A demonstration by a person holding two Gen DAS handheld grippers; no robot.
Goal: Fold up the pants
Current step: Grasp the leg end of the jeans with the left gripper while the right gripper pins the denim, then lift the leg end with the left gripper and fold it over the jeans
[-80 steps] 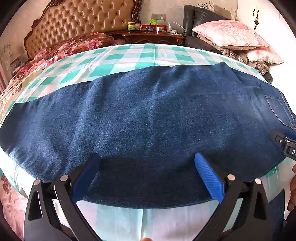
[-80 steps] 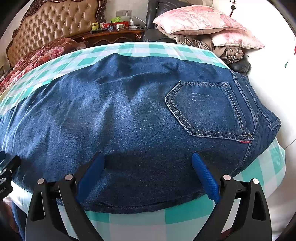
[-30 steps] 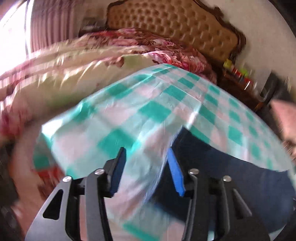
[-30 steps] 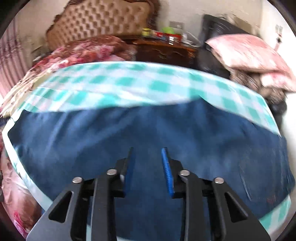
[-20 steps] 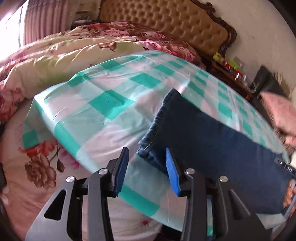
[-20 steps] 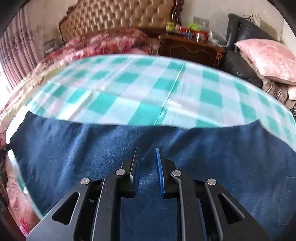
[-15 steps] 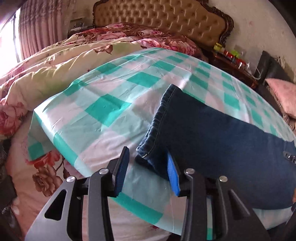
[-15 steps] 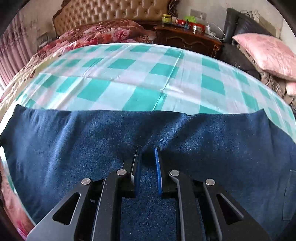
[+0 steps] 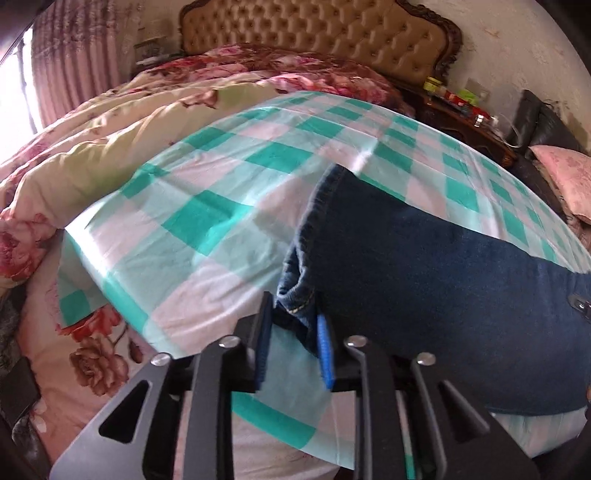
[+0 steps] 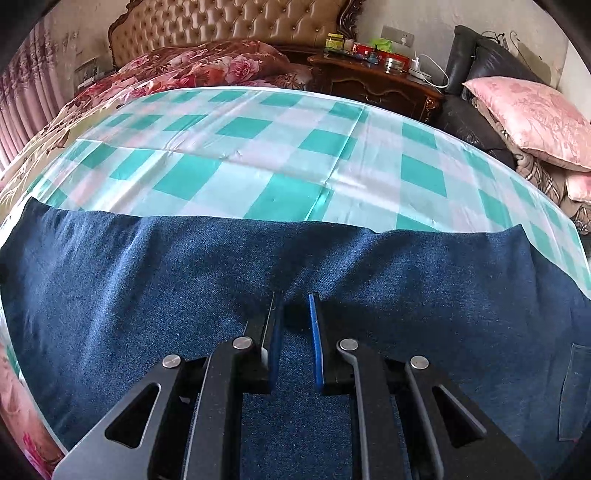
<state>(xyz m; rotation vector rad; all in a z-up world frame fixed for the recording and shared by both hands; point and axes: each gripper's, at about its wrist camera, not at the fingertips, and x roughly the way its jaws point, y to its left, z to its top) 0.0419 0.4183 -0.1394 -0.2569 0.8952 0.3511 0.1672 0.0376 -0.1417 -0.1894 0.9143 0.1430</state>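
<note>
Since half a second ago the left gripper (image 9: 293,332) has closed in on the hem of the pants (image 9: 424,266): the gap between its blue pads is narrower, and the near corner of the leg opening now sits between them. Whether the pads press the cloth firmly cannot be told, but denim fills the gap and touches both, so it reads as a pinch on the hem corner. Those tongs point up and slightly rightward across the checked sheet (image 9: 207,218), entering from below with their black frame low over the sheet's near edge.

Over on the other side, the right gripper (image 10: 295,317) has hardly shifted. Its fingers stand nearly together with a slim gap, tips down on the pants (image 10: 147,295) around a small raised ridge of denim; a true grip cannot be confirmed. It aims straight ahead toward the headboard (image 10: 229,22).

No readable writing or brand shows on the jeans or tongs.

Lying flat, the pants run with their long axis crosswise to the right tongs, the hem end off to the left and a back pocket (image 10: 572,391) at far right. Ahead of both tongs lies open checked sheet.
</note>
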